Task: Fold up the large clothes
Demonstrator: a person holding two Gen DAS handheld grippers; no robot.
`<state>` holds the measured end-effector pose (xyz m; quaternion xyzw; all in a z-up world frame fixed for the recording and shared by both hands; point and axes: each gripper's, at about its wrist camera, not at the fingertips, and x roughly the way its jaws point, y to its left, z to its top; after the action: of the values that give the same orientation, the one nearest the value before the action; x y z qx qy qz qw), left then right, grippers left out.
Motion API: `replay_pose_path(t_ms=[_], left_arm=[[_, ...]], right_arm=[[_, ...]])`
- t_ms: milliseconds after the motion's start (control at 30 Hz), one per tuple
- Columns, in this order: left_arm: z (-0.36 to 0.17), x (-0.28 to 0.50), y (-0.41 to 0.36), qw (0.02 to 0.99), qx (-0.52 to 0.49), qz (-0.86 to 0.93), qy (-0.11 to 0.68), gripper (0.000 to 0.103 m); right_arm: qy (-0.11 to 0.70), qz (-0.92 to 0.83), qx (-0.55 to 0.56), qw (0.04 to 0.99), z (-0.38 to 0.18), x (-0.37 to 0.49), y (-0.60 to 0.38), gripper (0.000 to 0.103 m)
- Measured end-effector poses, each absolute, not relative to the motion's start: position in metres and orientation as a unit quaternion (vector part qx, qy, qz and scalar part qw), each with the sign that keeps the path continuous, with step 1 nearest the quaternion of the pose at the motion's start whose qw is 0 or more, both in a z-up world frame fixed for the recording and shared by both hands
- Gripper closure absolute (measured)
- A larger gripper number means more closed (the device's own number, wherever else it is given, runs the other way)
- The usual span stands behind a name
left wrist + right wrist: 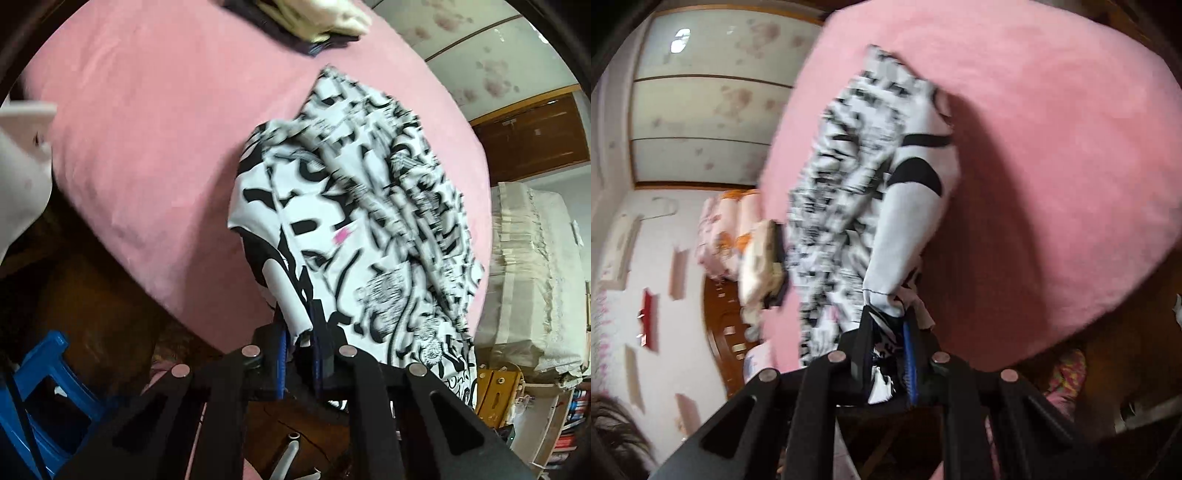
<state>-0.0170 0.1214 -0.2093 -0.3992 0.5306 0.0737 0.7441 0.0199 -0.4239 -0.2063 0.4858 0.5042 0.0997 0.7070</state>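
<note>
Both the left gripper (299, 332) and right gripper (888, 325) clamp their jaws on a black-and-white printed garment (362, 206) above a pink bed (147, 147).

Left tongs (300, 345): black, blue-padded jaws nearly closed, pinching a fold of cloth, angled steeply downward. Right tongs (889, 334): same build, jaws nearly closed, gripping bunched cloth between the pads, tilted downward less steeply.
</note>
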Motion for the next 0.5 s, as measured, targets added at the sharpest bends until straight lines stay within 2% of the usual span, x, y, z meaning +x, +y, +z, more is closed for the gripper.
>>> replay_pose_path(t_ms=[267, 500], left_arm=[[-0.140, 0.022, 0.133, 0.776, -0.421, 0.049, 0.468, 0.099], [-0.117, 0.075, 0.147, 0.778, -0.438, 0.032, 0.449, 0.100]], right_arm=[[0.451, 0.158, 0.492, 0.728, -0.152, 0.058, -0.425, 0.092], [0.393, 0.180, 0.511, 0.743, -0.120, 0.102, -0.429, 0.092]])
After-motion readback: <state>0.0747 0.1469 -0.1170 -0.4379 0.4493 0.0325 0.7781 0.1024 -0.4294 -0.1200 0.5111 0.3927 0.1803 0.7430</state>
